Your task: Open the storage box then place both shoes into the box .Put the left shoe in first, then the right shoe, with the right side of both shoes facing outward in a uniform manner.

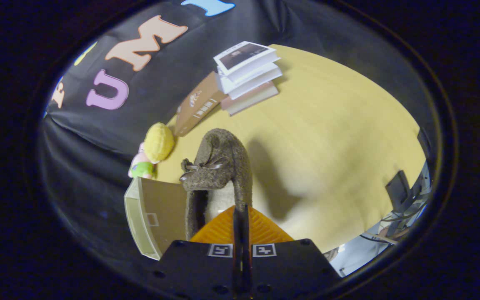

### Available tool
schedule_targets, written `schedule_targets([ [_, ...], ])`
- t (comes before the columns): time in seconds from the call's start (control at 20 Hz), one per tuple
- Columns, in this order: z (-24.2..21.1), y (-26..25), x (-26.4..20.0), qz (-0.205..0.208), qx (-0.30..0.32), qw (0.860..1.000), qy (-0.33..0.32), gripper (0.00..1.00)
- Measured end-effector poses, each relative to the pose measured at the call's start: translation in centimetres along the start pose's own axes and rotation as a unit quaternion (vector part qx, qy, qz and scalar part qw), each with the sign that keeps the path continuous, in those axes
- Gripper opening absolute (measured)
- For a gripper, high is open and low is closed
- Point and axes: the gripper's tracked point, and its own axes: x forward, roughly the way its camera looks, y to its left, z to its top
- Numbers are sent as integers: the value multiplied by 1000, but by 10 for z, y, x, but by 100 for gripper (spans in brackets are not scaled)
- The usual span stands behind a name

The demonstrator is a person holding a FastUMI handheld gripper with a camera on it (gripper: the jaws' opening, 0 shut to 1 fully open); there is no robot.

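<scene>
Brown fuzzy slipper with bow (219, 166) is held pinched at its heel rim by the orange-fingered gripper (241, 223), carried mid-frame; lowering into the beige open storage box (140, 216) at lower left is judged next.

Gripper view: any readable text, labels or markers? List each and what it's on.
Brown box: printed logo and framed label, too blurred to read.
Top book of the stack: dark cover picture, print too small to read.
Gripper, shut on the brown slipper: two square fiducial markers, no words.
Storage box: small blank outline, no text.

Fuzzy brown cloth shoe (219, 166) between ribbed orange plastic tongs (241, 216), above matt wood-grain table (340, 137).
</scene>
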Motion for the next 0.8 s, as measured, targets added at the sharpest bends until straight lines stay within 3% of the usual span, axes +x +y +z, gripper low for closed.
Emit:
schedule_targets([
  [0.35, -29, 111, -24, 87, -36, 996, -7, 3],
  [0.6, -78, 201, -20, 149, -64, 986, 33, 3],
  [0.8, -120, 233, 17, 133, -69, 987, 60, 4],
])
